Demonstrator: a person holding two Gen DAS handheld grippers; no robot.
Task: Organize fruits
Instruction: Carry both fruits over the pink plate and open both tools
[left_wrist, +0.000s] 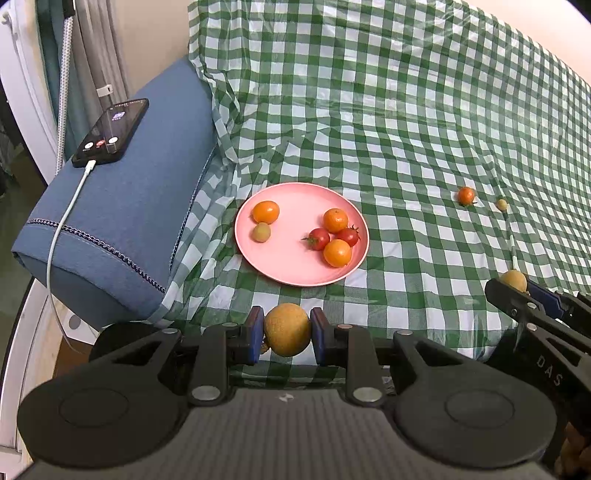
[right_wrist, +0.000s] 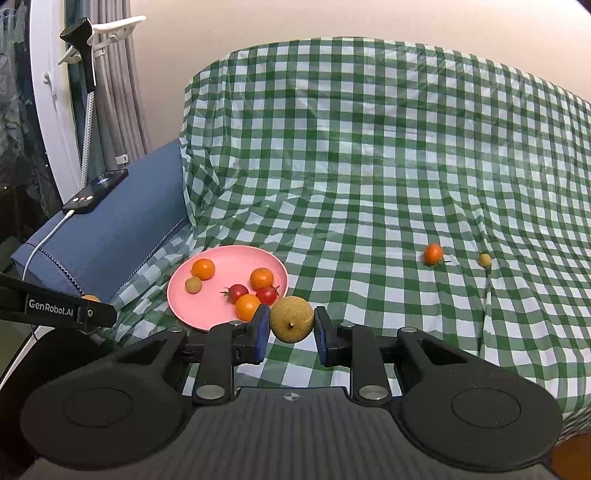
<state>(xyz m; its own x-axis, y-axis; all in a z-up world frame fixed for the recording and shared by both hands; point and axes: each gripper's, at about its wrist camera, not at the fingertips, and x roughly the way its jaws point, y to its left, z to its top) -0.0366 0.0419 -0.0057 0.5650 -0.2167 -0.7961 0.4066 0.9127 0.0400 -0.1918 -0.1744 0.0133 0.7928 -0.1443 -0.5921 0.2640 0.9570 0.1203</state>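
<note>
Jaws of both grippers each pinch a yellow-brown fruit — the pink plate (right_wrist: 225, 258) lies ahead-left of the right gripper (right_wrist: 290, 328), nearer than to the left gripper (left_wrist: 287, 332).

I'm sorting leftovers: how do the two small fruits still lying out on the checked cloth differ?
The orange-red fruit is larger and shows a dark stalk; the pale yellow fruit is smaller, duller and lies further right. Both are round, rest on the cloth apart from each other, and are outside the pink plate.

Pink plate (left_wrist: 295, 275), green-checked cloth (left_wrist: 369, 110)
</note>
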